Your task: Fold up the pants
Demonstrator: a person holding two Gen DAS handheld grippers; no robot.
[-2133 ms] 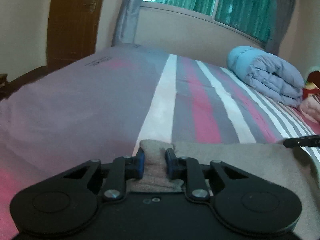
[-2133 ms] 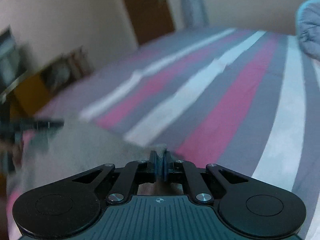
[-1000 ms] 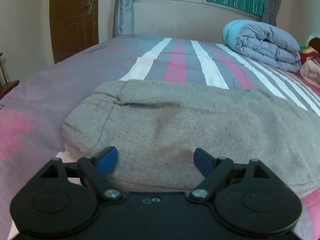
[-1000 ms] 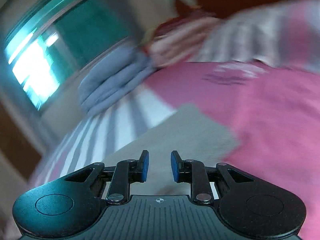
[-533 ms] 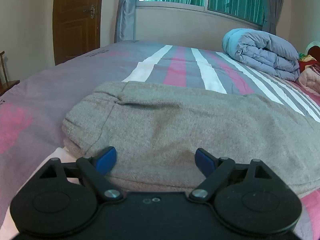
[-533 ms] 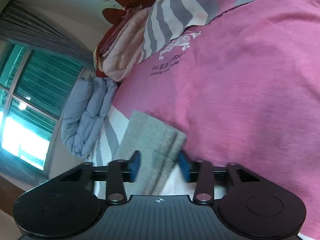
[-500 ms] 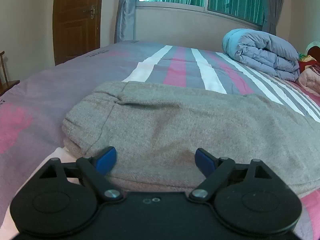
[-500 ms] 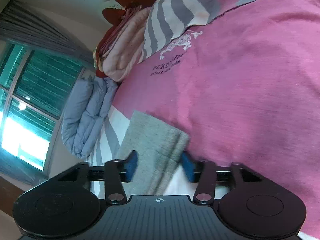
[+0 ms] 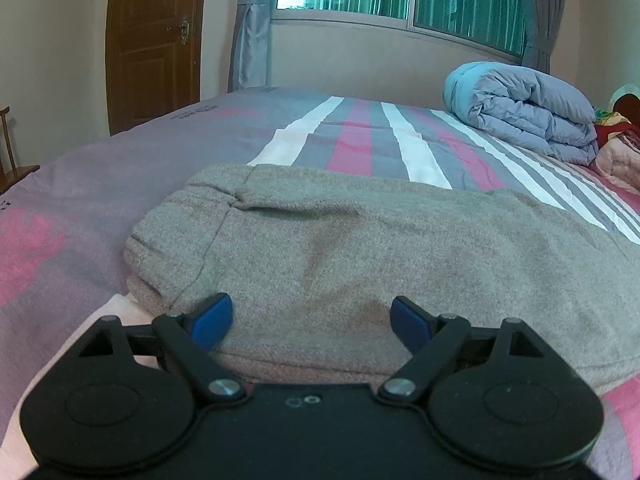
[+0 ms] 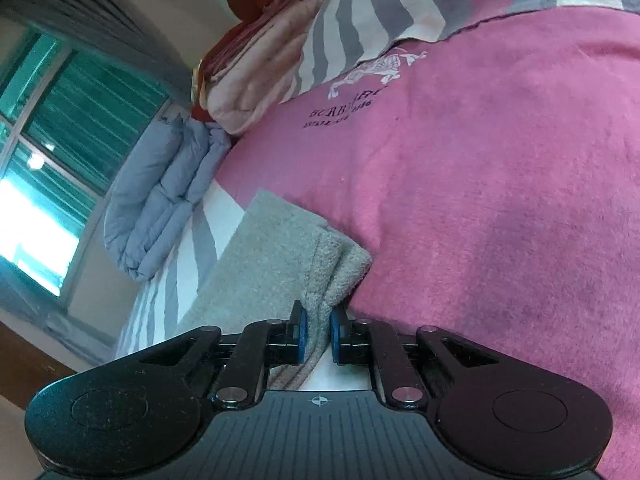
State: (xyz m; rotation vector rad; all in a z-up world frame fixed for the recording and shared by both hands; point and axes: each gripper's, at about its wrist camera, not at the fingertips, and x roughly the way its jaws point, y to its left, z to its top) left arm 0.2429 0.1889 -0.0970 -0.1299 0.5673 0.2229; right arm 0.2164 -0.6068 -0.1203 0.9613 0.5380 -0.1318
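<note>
The grey pants (image 9: 360,248) lie folded lengthwise on the striped bed, waistband end at the left. My left gripper (image 9: 312,314) is open, its blue pads wide apart over the near edge of the waist part and pinching nothing. In the right wrist view, rolled on its side, the leg end of the pants (image 10: 280,248) bunches up between the pads. My right gripper (image 10: 316,332) is closing its jaws there, and the pads press on the cloth from both sides.
A rolled blue duvet (image 9: 528,112) lies at the far right of the bed (image 9: 120,184), with pink and red bedding (image 10: 248,80) beside it. A pink cover with a printed logo (image 10: 500,200) lies next to the leg end. A brown door (image 9: 152,40) and a window stand beyond.
The right gripper's jaws, spread around the leg end half a second ago, have come together on it. The left gripper has stayed open and nearly still.
</note>
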